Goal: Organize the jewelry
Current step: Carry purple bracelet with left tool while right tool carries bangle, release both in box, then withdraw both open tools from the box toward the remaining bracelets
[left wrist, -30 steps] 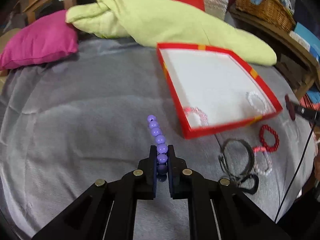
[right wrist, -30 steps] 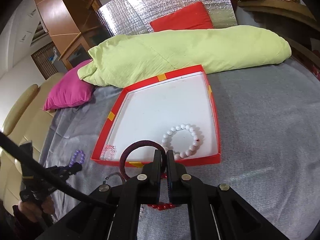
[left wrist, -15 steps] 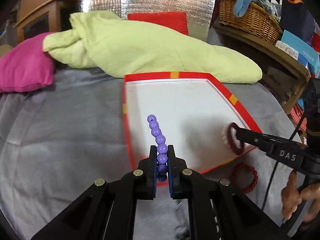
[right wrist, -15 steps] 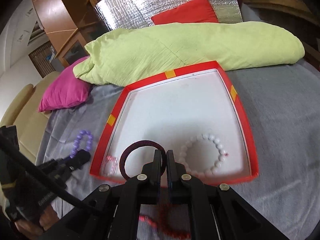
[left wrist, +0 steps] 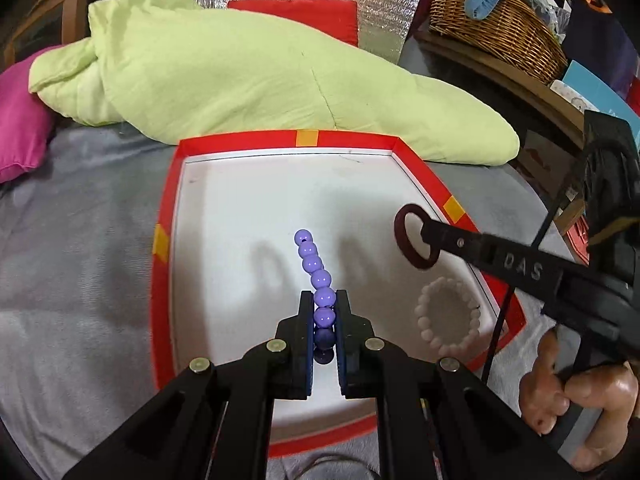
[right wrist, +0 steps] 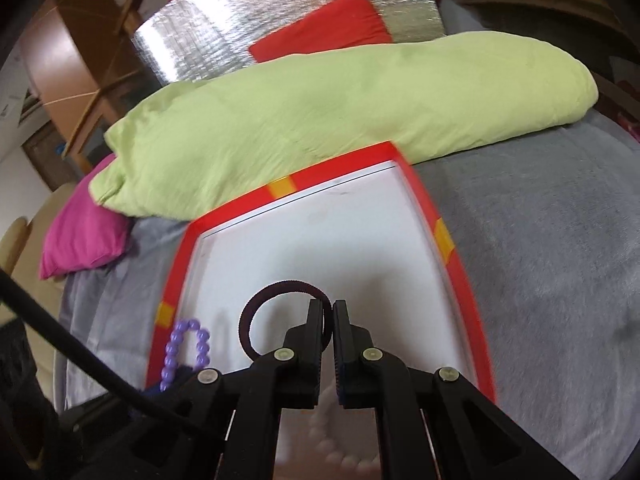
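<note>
My left gripper [left wrist: 324,300] is shut on a purple bead bracelet [left wrist: 314,270] and holds it above the white floor of the red-rimmed tray [left wrist: 162,280]. My right gripper [right wrist: 328,312] is shut on a dark maroon ring bracelet [right wrist: 256,304] and holds it over the tray [right wrist: 452,264]. In the left wrist view the maroon ring [left wrist: 412,240] hangs over the tray's right side. A white bead bracelet [left wrist: 448,322] lies in the tray near the front right corner. The purple bracelet [right wrist: 186,346] also shows at the lower left of the right wrist view.
The tray sits on a grey blanket [left wrist: 72,264]. A pale green pillow [left wrist: 256,76] lies just behind the tray, a magenta cushion [left wrist: 20,136] at far left. A wicker basket [left wrist: 496,20] stands on a shelf at the back right. A hand [left wrist: 576,404] holds the right gripper.
Both grippers have moved forward over the tray with their bracelets. The left gripper came in from the blanket on the left. The red bracelet and dark chain have dropped out of view.
</note>
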A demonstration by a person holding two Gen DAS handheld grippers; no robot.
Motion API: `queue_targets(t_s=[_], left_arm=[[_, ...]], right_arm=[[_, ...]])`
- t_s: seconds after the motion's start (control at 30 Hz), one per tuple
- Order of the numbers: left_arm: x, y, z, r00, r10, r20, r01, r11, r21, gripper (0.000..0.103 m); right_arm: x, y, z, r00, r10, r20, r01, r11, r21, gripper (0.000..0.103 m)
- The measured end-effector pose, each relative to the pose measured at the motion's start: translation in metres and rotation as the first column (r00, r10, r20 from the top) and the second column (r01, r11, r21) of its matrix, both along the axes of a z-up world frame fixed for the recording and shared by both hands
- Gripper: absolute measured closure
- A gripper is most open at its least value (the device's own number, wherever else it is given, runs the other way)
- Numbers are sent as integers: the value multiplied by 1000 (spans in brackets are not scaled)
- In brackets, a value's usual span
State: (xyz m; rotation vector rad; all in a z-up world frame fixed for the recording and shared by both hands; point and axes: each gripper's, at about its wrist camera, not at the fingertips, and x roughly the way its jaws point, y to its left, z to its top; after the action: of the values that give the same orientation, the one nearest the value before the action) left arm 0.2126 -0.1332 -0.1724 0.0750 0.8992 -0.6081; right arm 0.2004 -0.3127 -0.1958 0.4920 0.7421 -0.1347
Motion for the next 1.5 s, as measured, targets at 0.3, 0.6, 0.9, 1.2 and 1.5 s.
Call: queue_targets(t_s=[0.3, 0.6, 0.9, 1.2, 1.5], left_arm=[[9, -18, -15, 998, -26, -61, 28, 999, 20, 93], [7, -2, -2, 998, 54, -18, -53, 997, 47, 58], [3, 30, 3, 985, 170, 14, -170, 982, 77, 39], [-16, 66, 5, 973, 225, 57, -231, 964, 130, 38], [-39, 78, 5, 975, 216, 57, -222, 966, 133, 37]], right_arm=[[24, -16, -9, 998, -52, -37, 54, 997, 49, 94], [0, -33, 5, 996, -84, 41, 79, 991, 111, 68], [-31, -38, 20, 996, -69, 61, 64, 995, 80, 68], [-55, -36, 27, 996, -62, 62, 58, 996, 71, 68], [-85, -28, 26, 998, -52, 38, 49, 996, 69, 68]])
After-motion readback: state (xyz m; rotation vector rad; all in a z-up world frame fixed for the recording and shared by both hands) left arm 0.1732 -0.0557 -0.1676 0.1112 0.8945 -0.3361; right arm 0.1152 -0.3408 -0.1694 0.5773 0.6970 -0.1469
